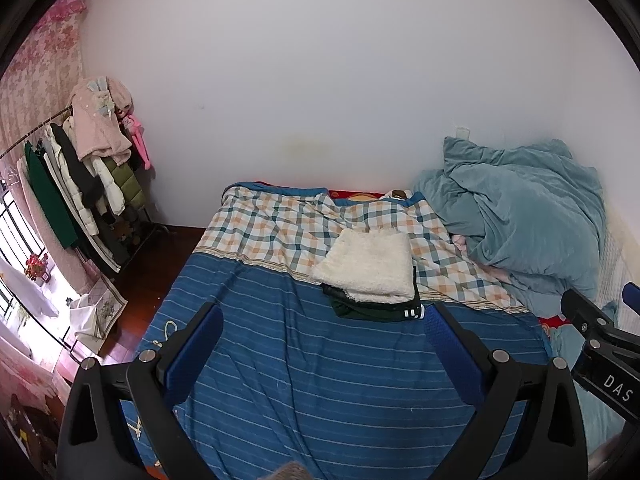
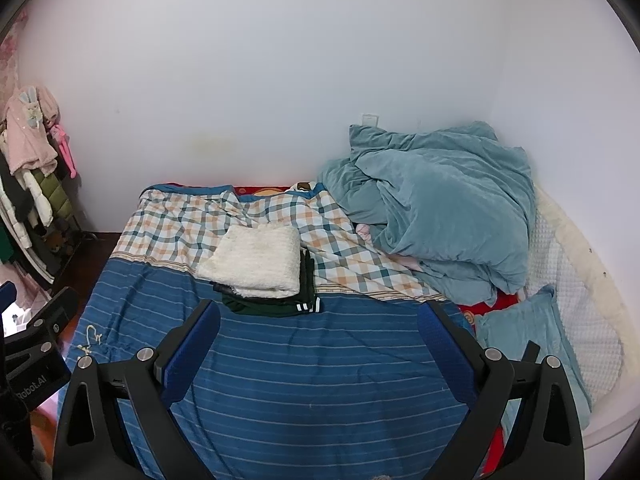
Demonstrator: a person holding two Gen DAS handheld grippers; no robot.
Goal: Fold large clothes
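Observation:
A folded white fleecy garment (image 1: 370, 270) lies on top of a folded dark green garment with white stripes (image 1: 376, 310) in the middle of the bed; the stack also shows in the right wrist view (image 2: 256, 262) (image 2: 276, 304). My left gripper (image 1: 324, 316) is open and empty, held above the blue striped cover (image 1: 300, 380), short of the stack. My right gripper (image 2: 318, 316) is open and empty, also above the cover, just short of the stack. The right gripper's body shows at the right edge of the left wrist view (image 1: 600, 344).
A crumpled teal duvet (image 2: 436, 208) is heaped at the bed's far right, with a teal pillow (image 2: 528, 336) beside it. A checked sheet (image 1: 288, 228) covers the far half. A clothes rack with hung coats (image 1: 84, 176) stands left of the bed on the wooden floor.

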